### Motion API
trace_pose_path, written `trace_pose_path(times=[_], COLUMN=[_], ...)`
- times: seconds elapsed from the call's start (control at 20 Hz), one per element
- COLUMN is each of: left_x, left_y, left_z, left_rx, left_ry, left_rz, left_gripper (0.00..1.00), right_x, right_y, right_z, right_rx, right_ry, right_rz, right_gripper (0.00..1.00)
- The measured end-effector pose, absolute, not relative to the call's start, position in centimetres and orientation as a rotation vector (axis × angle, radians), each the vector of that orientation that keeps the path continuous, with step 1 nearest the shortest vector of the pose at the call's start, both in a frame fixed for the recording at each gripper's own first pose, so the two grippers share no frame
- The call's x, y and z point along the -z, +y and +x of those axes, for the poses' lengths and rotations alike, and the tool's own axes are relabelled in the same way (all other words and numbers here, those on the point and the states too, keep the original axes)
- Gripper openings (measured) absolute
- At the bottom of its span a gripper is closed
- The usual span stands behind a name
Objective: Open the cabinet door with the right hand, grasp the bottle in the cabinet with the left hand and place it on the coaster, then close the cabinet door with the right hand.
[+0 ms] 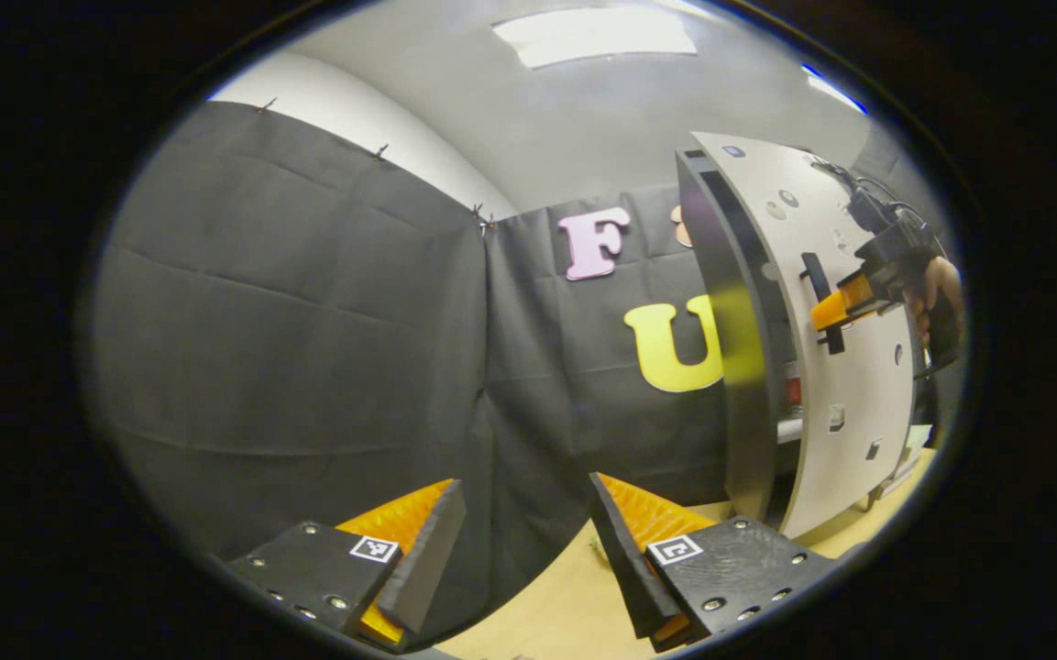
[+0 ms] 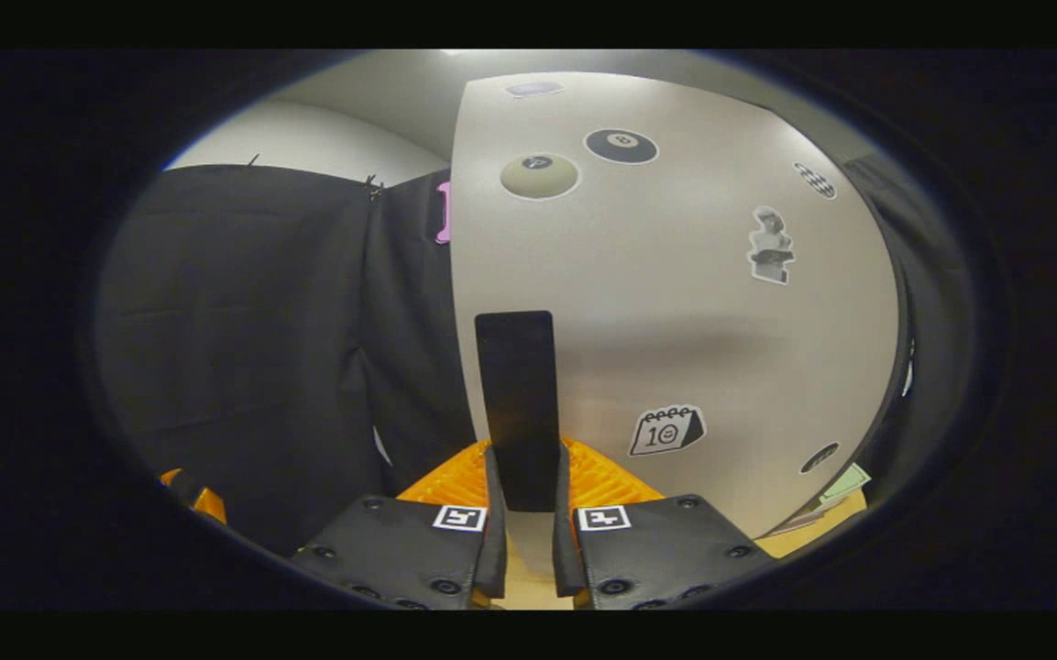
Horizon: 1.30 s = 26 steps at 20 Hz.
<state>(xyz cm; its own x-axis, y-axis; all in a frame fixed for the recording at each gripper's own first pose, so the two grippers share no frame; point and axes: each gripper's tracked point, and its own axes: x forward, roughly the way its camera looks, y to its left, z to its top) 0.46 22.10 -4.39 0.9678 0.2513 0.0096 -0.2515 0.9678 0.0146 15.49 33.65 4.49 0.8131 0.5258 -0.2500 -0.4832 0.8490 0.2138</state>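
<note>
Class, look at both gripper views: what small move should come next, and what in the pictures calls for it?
Probably the right gripper should keep pulling the handle to swing the cabinet door wider. Its jaws are closed on the handle, the door stands only partly open, and the left gripper waits open, away from the cabinet.

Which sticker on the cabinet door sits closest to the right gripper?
The calendar sticker, just right of the door handle that the right gripper clamps; the two ball stickers sit high near the door's top.

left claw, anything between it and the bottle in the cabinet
Yes. The door is only partly open and hangs across the cabinet front, with the right claw clamped on its handle. The open left claw waits short of it.
</note>
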Motion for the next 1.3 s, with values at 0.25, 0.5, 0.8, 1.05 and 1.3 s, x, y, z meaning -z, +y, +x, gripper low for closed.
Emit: trace_pose_path(times=[0.25,0.5,0.8,1.05,1.3], left_x=[4.0,3.3,2.9,2.4,1.7], left_y=[17.4,13.8,10.3,7.3,3.9], left_z=[1.6,3.3,4.9,5.6,6.0], left_rx=[-0.161,-0.089,-0.017,0.052,0.125], left_ry=[-0.034,-0.056,-0.065,-0.073,-0.086], left_rz=[0.000,-0.007,-0.020,-0.030,-0.052], left_gripper=[0.80,0.80,0.80,0.80,0.80], right_x=[-5.0,-5.0,-5.1,-5.1,-5.3], right_y=[32.5,31.1,29.2,27.4,25.4], right_z=[13.5,12.3,11.5,10.8,9.6], right_rx=[-0.577,-0.611,-0.625,-0.612,-0.558], right_ry=[0.303,0.308,0.304,0.299,0.293], right_rz=[0.127,0.119,0.106,0.116,0.103], right_gripper=[0.19,0.19,0.22,0.19,0.22])
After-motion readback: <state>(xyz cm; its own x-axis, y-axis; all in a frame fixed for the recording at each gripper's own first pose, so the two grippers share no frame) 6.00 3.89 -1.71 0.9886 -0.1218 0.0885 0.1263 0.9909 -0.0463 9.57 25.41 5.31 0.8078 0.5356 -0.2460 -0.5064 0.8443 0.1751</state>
